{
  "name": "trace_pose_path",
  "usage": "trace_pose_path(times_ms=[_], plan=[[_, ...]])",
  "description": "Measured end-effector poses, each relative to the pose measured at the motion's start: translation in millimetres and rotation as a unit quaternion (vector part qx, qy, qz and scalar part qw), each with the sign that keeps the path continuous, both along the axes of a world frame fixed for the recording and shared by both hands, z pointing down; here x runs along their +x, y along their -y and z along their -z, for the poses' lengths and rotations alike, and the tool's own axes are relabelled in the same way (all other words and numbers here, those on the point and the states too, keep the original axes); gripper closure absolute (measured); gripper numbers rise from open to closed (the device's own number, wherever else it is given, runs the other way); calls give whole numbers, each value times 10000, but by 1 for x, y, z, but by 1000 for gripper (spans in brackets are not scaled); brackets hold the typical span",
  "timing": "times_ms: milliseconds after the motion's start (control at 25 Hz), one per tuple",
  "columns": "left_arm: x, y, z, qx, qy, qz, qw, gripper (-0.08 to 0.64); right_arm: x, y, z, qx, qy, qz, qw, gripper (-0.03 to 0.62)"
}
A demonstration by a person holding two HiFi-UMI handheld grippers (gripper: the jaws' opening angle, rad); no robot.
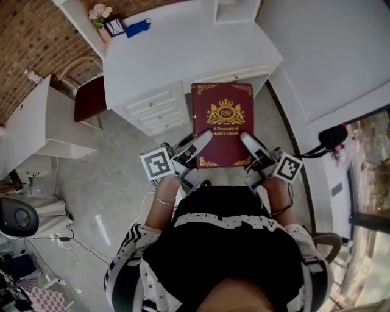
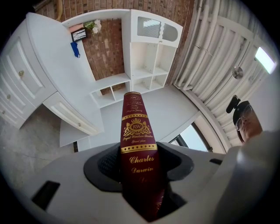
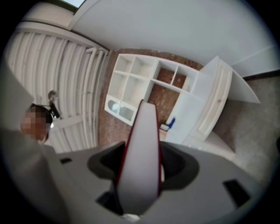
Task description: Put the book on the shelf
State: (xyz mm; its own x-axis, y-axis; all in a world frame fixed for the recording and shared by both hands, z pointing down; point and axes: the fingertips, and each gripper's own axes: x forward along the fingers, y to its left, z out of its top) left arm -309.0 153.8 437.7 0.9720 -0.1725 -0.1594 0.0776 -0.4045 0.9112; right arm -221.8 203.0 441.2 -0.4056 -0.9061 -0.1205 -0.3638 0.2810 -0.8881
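A dark red book with a gold crest and lettering is held flat in the air, cover up, in front of a white desk. My left gripper is shut on the book's near left edge, its spine running between the jaws in the left gripper view. My right gripper is shut on the near right edge, where the white page edge fills the gap between its jaws. A white cubby shelf unit stands on the desk against a brick wall; it shows too as the shelf unit.
White drawers sit under the desk just left of the book. A small flower pot and a blue item rest on the desk's far left. A chair and another white table stand to the left. A person stands at the right.
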Motion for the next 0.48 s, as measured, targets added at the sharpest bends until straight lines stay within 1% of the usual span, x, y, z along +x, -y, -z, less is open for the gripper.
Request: trace_pose_path(times_ms=[120, 200, 320, 360, 480], plan=[[0, 9, -2, 11, 36, 96, 9999, 305, 1, 10, -2, -8, 6, 100, 9999, 327], [16, 16, -4, 0, 55, 122, 9999, 307, 17, 17, -4, -37, 34, 113, 9999, 327], [57, 27, -5, -8, 123, 132, 9998, 305, 59, 29, -7, -67, 89, 130, 9999, 327], [64, 30, -6, -29, 162, 147, 9998, 305, 67, 32, -7, -77, 124, 133, 9998, 327], [67, 29, -6, -11, 183, 139, 9997, 305, 70, 31, -7, -73, 144, 117, 9998, 327]])
